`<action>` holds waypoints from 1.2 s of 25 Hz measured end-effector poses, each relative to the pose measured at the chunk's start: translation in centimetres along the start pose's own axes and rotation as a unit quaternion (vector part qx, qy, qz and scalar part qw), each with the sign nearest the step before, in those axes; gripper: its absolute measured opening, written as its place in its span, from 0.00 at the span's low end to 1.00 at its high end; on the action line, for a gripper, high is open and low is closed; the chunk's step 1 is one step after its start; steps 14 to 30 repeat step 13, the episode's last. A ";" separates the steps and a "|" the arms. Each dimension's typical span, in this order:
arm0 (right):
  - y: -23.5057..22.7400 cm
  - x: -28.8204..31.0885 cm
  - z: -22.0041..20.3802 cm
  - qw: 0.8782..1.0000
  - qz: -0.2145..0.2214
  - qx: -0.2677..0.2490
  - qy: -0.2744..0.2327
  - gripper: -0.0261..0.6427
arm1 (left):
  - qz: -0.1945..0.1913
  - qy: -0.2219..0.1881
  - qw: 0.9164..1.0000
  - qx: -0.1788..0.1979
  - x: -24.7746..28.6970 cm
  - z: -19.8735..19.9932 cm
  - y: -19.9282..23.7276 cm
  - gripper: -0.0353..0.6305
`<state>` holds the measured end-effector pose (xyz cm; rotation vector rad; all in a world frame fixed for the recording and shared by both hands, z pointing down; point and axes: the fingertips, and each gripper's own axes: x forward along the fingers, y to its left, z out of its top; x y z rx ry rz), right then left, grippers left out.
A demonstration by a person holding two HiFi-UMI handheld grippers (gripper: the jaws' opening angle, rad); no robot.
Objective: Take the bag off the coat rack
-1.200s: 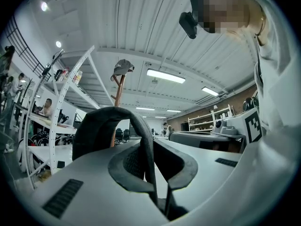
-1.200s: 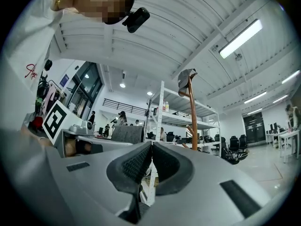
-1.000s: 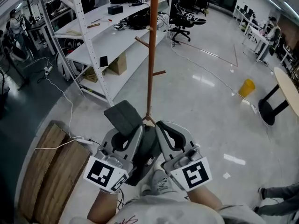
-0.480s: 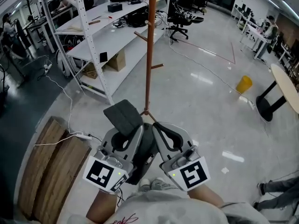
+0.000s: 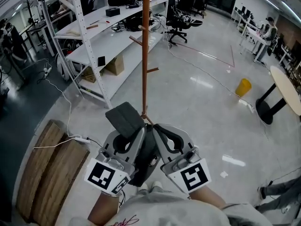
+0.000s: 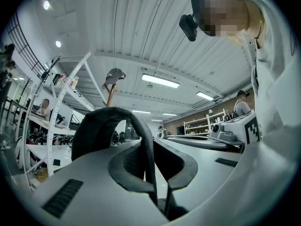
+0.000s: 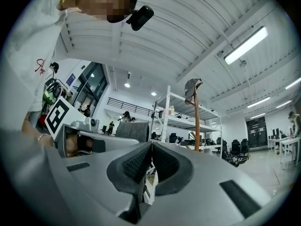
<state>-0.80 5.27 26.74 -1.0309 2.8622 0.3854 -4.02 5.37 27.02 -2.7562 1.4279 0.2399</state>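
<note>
The dark grey bag (image 5: pixel 125 118) hangs between my two grippers, close to my body, apart from the brown coat rack (image 5: pixel 144 55) standing just ahead. My left gripper (image 5: pixel 136 133) is shut on the bag's black strap (image 6: pixel 106 121), which arches over the left jaw and runs down between the pads. My right gripper (image 5: pixel 162 130) is beside it, its jaws shut; its pads (image 7: pixel 136 164) meet with nothing clearly pinched. In the right gripper view the bag's grey flap (image 7: pixel 132 132) shows behind the left gripper. The coat rack (image 7: pixel 196 121) carries a grey cap (image 7: pixel 193 85) on top.
White shelving (image 5: pixel 101 36) with boxes and tools stands to the left of the rack. A wooden pallet (image 5: pixel 47 168) lies at lower left with a white cable (image 5: pixel 61 142). A yellow bin (image 5: pixel 243 87) and a round table (image 5: pixel 287 91) are at the right. Office chairs (image 5: pixel 181 20) stand further back.
The rack pole has drifted a little to the left and further off in the head view. Both grippers and the bag keep the same pose, close together.
</note>
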 end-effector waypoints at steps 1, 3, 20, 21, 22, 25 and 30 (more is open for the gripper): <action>0.0 -0.1 0.0 1.000 0.000 -0.001 0.000 0.07 | -0.001 -0.001 1.000 0.000 0.1 0.0 -0.2 0.11; -0.1 -0.2 0.1 1.000 0.001 -0.004 -0.002 0.07 | -0.002 -0.002 1.000 0.001 0.4 0.0 -0.5 0.11; 0.1 -2.5 0.2 1.000 -0.004 0.006 0.002 0.07 | -0.005 0.015 1.000 -0.011 -0.1 -0.6 -2.6 0.11; 0.1 -2.5 0.2 1.000 -0.004 0.006 0.002 0.07 | -0.005 0.015 1.000 -0.011 -0.1 -0.6 -2.6 0.11; 0.1 -2.5 0.2 1.000 -0.004 0.006 0.002 0.07 | -0.005 0.015 1.000 -0.011 -0.1 -0.6 -2.6 0.11; 0.1 -2.5 0.2 1.000 -0.004 0.006 0.002 0.07 | -0.005 0.015 1.000 -0.011 -0.1 -0.6 -2.6 0.11; 0.1 -2.5 0.2 1.000 -0.004 0.006 0.002 0.07 | -0.005 0.015 1.000 -0.011 -0.1 -0.6 -2.6 0.11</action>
